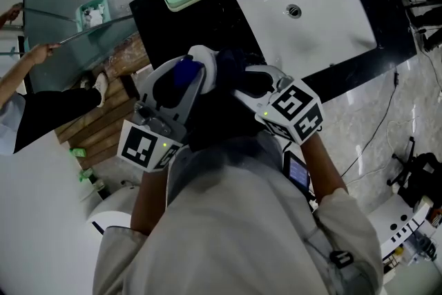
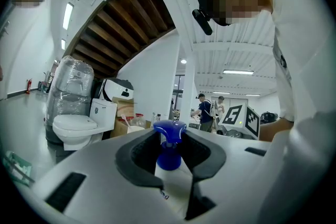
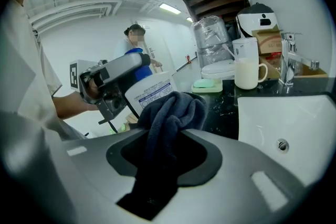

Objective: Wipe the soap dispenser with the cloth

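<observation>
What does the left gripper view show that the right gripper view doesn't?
Only the left gripper view: the right gripper's marker cube, and a close look at the left claw clamped just below the blue pump of the soap dispenser. Only the right gripper view: the dark cloth pinched in the right claw, the white sink, the mug and the green soap dish. Both: the soap dispenser and the plastic-wrapped fixture in the background.
</observation>
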A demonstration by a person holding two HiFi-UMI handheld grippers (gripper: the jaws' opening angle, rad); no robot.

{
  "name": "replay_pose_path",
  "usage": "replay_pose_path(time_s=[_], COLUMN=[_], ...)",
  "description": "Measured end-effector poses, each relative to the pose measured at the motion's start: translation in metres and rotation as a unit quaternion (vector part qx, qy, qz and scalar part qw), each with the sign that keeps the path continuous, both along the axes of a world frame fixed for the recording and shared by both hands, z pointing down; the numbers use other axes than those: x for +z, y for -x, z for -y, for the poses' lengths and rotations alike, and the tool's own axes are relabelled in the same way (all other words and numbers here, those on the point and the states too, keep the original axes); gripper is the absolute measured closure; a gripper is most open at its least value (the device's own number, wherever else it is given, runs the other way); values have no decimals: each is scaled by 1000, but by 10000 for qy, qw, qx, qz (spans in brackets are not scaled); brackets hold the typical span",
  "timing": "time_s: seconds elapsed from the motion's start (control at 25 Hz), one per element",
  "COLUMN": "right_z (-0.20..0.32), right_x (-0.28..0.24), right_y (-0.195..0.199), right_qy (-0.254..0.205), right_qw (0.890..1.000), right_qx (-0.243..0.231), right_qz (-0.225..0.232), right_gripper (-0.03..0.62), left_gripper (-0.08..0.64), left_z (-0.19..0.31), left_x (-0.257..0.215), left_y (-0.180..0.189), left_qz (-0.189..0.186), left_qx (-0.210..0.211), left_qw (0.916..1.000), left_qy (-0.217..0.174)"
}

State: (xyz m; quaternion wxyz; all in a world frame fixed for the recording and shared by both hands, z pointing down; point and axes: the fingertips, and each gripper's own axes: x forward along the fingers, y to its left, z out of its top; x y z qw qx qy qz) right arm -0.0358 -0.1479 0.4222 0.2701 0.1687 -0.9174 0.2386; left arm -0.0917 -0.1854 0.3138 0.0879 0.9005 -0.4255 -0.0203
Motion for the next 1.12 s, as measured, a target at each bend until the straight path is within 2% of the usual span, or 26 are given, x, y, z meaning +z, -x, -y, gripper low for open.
replay_pose_path(time_s=[0.6, 1.12], right_z=[1, 1], right_x=[-26, -40], right_y=[4, 6], right_qy=[-123, -272], right_qw=[9995, 9989], right_qx=[2, -49], right_qz=[303, 371], right_gripper=[463, 463], left_gripper=[462, 462], left_z=[2, 2], left_x=[-1, 1], left_y=[-8, -8], left_qz=[46, 35], left_qx=[41, 24], left_qw=[9999, 10000], left_qy=[-126, -82])
